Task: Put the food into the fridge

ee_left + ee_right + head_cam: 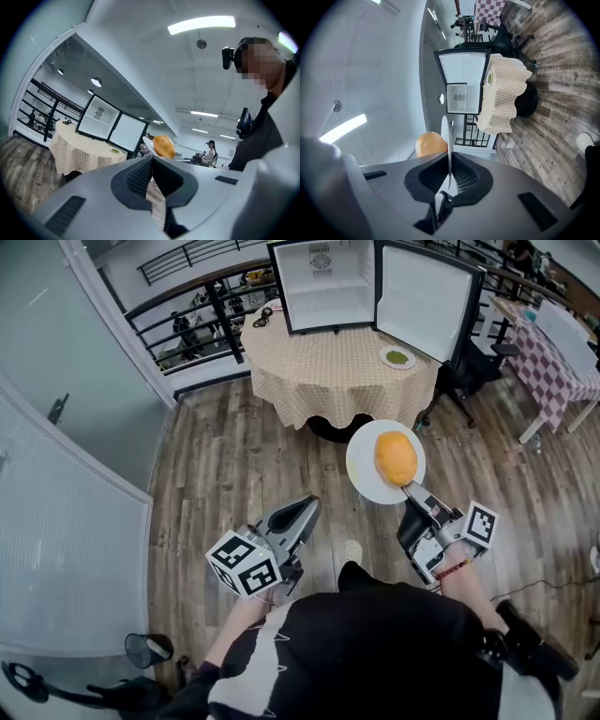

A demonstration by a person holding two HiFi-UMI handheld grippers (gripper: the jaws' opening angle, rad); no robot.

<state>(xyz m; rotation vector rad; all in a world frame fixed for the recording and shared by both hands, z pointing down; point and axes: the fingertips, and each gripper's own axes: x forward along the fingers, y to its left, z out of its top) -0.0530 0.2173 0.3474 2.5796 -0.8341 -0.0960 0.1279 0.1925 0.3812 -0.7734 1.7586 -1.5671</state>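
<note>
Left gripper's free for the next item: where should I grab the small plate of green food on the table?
Probably the near rim of the small plate, coming in low and level from the table edge. It lies flat close to that edge, while the open fridge door crowds its far side.

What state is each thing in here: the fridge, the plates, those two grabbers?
fridge, door open.
white plate, gripped at its rim, in the air.
orange bun, resting on the white plate.
small plate, on the table, holding green food.
right gripper, shut on the white plate.
left gripper, shut, empty.
</note>
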